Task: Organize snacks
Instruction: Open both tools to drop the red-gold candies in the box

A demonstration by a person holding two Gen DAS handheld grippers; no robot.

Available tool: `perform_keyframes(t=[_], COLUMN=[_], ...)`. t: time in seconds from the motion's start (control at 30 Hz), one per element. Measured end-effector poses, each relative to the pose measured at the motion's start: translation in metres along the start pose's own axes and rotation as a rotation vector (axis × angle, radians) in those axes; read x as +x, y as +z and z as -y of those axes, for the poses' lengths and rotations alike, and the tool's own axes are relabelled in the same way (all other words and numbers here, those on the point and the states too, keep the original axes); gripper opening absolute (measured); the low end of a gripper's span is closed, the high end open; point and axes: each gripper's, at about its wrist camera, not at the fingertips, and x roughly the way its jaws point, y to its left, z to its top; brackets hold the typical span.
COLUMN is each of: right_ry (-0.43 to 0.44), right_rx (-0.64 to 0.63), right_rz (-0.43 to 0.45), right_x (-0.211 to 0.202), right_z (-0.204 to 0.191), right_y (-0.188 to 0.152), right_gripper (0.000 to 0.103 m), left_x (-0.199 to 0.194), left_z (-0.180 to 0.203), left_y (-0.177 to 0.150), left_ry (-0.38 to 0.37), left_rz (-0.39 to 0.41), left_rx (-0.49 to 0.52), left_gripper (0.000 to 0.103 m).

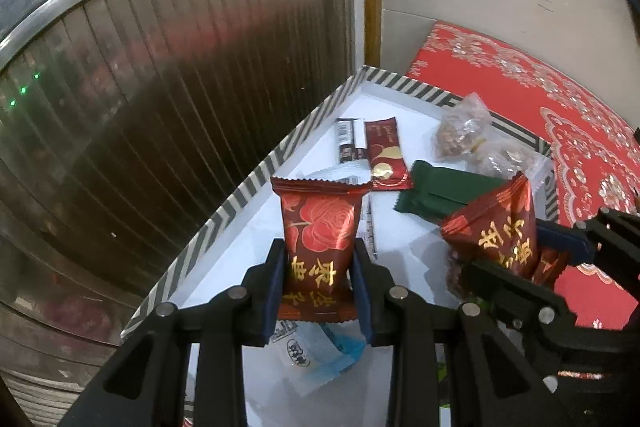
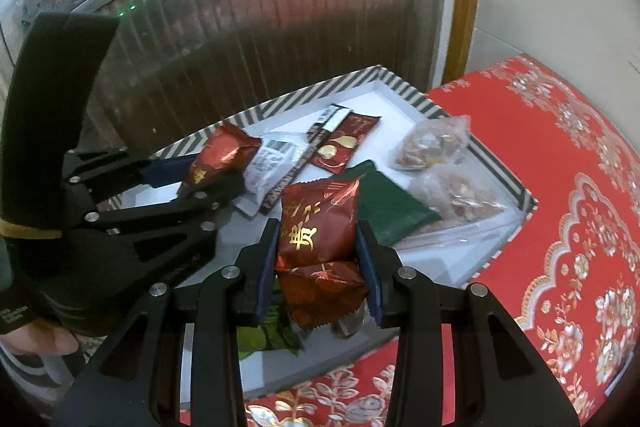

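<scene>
The left tool is clamping a red rose-printed snack packet, holding it upright over the tray's striped 9 o'clock rim, close to the ribbed metal shutter. The right tool is gripping two red packets above the tray's middle. A green packet, a brown sachet and clear bags of nuts are lying in the tray, toward 1 o'clock.

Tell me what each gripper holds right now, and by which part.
Left gripper pinches a dark red rose-print snack packet across its lower half; right gripper clamps another red packet across its middle.
</scene>
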Motion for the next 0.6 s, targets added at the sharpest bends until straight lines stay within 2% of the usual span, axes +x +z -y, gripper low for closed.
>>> perform_keyframes(t=[0.17, 0.3, 0.33, 0.43, 0.5, 0.6], right_ry=[-0.023, -0.027, -0.031, -0.020, -0.026, -0.038], right_rx=[-0.047, -0.048, -0.044, -0.030, -0.031, -0.030], right_rz=[0.007, 0.017, 0.023, 0.028, 0.037, 0.049], right_x=[0.004, 0.002, 0.001, 0.000, -0.002, -0.007], right_z=[-0.010, -0.010, -0.009, -0.007, -0.007, -0.006], right_y=[0.000, -0.001, -0.002, -0.001, -0.001, -0.001], right_gripper=[0.036, 0.042, 0.046, 0.046, 0.046, 0.046], left_x=[0.003, 0.005, 0.005, 0.003, 0.000, -0.005], left_z=[-0.005, -0.007, -0.008, -0.011, -0.012, -0.011], left_y=[-0.001, -0.002, -0.002, -0.001, 0.000, 0.000], left_ry=[0.019, 0.029, 0.035, 0.034, 0.037, 0.041], left_rz=[-0.002, -0.006, -0.005, 0.002, 0.012, 0.026], left_rx=[-0.015, -0.023, -0.027, -0.040, -0.045, -0.044], left_gripper=[0.035, 0.037, 0.041, 0.055, 0.058, 0.069])
